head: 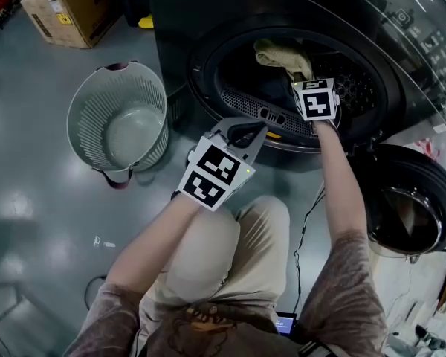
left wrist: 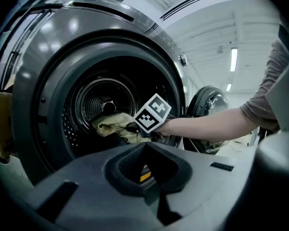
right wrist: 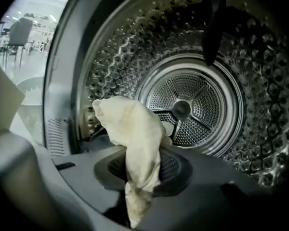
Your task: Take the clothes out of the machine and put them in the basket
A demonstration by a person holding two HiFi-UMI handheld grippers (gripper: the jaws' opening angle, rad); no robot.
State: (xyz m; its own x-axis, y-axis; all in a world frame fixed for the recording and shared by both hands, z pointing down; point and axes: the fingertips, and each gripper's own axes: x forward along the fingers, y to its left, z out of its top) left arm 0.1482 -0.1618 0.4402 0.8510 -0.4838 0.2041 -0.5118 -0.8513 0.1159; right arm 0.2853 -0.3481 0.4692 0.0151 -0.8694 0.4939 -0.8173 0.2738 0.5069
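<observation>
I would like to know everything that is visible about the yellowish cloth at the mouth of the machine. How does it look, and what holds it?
The cloth is a pale yellowish, soft-looking fabric, crumpled and bunched. The right hand-held gripper is shut on its middle: one end bulges above the jaws and the other hangs below them. It is held in the mouth of the perforated metal drum, and only this gripper can be seen touching it.

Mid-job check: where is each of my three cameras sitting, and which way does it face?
Head view: on the person's head, steeply down at the machine, basket at left; both forearms, left gripper, right gripper show.
Left gripper view: on the left gripper outside, facing into the machine; its shut jaws and the right forearm show.
Right gripper view: on the right gripper, facing the drum's back; its jaws grip the cloth.
Shared: the cloth, in all three.
</observation>
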